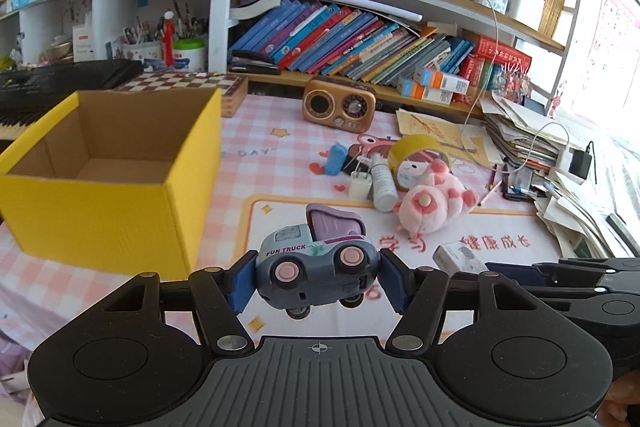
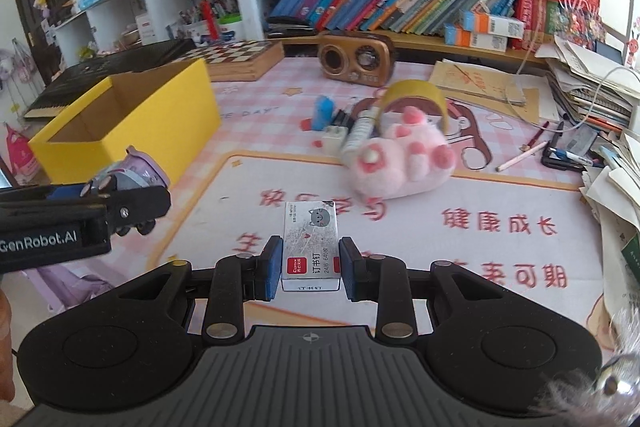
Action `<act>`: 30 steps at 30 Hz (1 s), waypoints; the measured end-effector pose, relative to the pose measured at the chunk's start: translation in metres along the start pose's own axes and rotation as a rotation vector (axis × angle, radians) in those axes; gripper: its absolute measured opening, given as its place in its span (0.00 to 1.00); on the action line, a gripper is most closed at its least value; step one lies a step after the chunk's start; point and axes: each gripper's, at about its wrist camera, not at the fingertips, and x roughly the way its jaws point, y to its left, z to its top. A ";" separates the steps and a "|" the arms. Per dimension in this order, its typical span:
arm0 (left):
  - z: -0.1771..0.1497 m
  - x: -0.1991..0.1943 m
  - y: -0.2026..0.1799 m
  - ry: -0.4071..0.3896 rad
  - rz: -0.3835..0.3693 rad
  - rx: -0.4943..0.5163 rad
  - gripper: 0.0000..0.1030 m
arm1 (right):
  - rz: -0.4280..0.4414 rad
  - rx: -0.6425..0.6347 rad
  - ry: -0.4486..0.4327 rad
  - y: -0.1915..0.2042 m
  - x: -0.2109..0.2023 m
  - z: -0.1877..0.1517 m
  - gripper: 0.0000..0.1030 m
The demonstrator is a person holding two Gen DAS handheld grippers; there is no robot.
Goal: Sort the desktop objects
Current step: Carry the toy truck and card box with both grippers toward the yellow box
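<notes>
**Two tools loaded, box waiting**

While the yellow box (image 1: 108, 163) sits open and looks bare inside near the tabletop's left edge, both tools have something between their pads. Nothing seems sorted yet, so I'd call this an early stage.

Left tool (image 1: 318, 279): narrowed onto the toy truck (image 1: 316, 267), blue pads pressed to its front and rear, the truck tipped on its side and lifted off the tabletop (image 1: 280, 147), just beside the box's near corner. From the right wrist view the truck hangs clear of the mat, wheels in the air.

Right tool (image 2: 308, 265): closed down around the staple box (image 2: 310, 247). The left pad touches its side; the right pad looks a hair off or just touching, hard to say. Whether the staple box is lifted or resting on the mat, I cannot tell.

Left to do, by my reading: a cluster remains at mid-tabletop, with the pink plush toy (image 1: 434, 201), tape roll (image 1: 420, 153), white bottle (image 1: 382, 183), charger plug (image 1: 359, 184) and blue eraser (image 1: 335, 159). The radio (image 1: 339, 105) stands at the back edge, and pens and papers crowd the right edge.
</notes>
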 end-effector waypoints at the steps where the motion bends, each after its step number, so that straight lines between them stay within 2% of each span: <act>1: -0.002 -0.004 0.005 -0.001 -0.002 -0.003 0.61 | 0.001 -0.005 0.001 0.007 -0.002 -0.001 0.27; 18: -0.037 -0.069 0.088 -0.014 0.007 -0.047 0.61 | 0.038 -0.049 0.011 0.114 -0.020 -0.032 0.27; 30: -0.050 -0.101 0.136 -0.033 0.042 -0.065 0.61 | 0.081 -0.064 0.007 0.170 -0.018 -0.041 0.27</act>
